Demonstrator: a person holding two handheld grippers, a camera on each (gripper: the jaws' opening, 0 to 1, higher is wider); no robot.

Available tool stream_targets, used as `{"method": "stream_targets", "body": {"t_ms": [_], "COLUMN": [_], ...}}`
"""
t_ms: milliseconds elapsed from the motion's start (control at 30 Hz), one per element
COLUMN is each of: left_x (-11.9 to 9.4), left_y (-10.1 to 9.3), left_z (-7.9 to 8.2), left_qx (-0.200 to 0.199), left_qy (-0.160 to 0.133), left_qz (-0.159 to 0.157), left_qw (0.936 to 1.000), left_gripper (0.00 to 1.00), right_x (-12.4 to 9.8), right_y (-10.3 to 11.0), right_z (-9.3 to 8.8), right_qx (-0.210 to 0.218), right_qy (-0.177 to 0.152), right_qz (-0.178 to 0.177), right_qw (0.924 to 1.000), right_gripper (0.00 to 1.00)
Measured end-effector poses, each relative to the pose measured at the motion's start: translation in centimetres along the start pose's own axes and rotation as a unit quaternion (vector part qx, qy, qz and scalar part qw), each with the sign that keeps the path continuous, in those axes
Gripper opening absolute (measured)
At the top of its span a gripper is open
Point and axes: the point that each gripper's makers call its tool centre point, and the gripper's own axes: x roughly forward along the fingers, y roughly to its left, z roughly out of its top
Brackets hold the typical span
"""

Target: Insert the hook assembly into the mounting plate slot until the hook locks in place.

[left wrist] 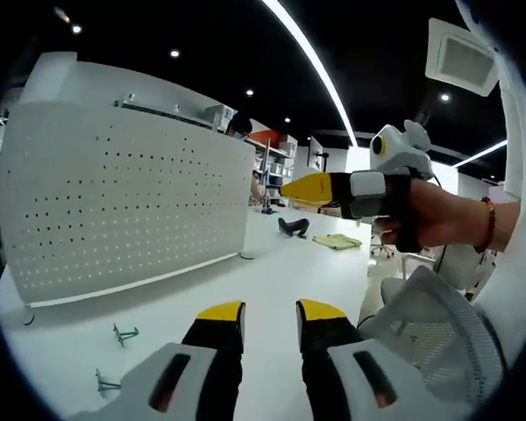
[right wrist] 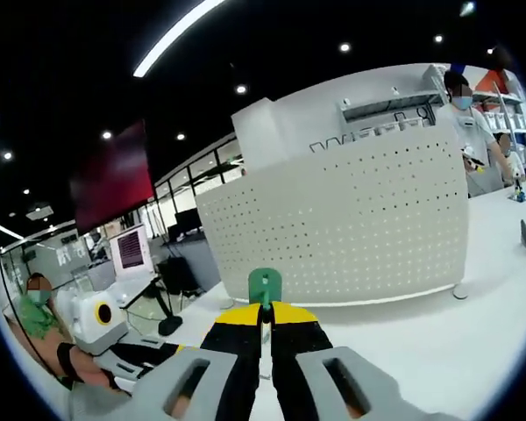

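The white perforated mounting plate (left wrist: 123,206) stands upright on the white table (left wrist: 272,267), ahead and to the left of my left gripper (left wrist: 270,312). That gripper's yellow-tipped jaws are open with nothing between them. Two small green-grey wire hooks (left wrist: 124,333) (left wrist: 105,382) lie on the table below the plate. My right gripper (left wrist: 302,188) comes in from the right, held high in a hand. In the right gripper view the right gripper (right wrist: 265,316) is shut on a green hook piece (right wrist: 265,285), whose tab sticks up above the jaws. The plate (right wrist: 351,228) faces it, some distance off.
A mesh chair back (left wrist: 438,338) stands close at the lower right. A black object (left wrist: 294,226) and a yellow cloth (left wrist: 337,241) lie farther along the table. People stand by shelves (right wrist: 469,123) beyond the plate. Monitors (right wrist: 130,253) sit at the left.
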Motion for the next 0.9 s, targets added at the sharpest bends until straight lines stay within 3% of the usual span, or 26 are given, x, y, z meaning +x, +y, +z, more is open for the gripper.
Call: {"method": "stream_targets", "body": {"t_ms": [300,400,600,900], "left_x": [-1.0,-1.2,-1.3,-1.7], "left_y": [0.6,0.8,1.1,1.7], "left_z": [-0.5,-0.8,-0.9,-0.8], "left_qx": [-0.004,-0.007,-0.011,-0.002], "left_qy": [-0.001,0.001,0.005,0.006], "left_qz": [0.012,0.014,0.017,0.021], "left_qw": [0.9999,0.9999,0.9998,0.9997], "left_gripper": [0.27,0.29,0.30,0.37], "right_x": [0.5,0.8,1.5,2.8], "right_y": [-0.8,-1.2,-1.7,-2.4], "right_z": [2.2,3.1,3.7,5.0], "right_qx": [-0.030,-0.022,-0.052,-0.057], "right_qy": [-0.013,-0.027,-0.027,-0.025], "right_qz": [-0.012,-0.014,-0.025,-0.032], "right_qw": [0.9994,0.9993,0.9980,0.9976], "right_gripper": [0.01,0.01,0.01,0.01]}}
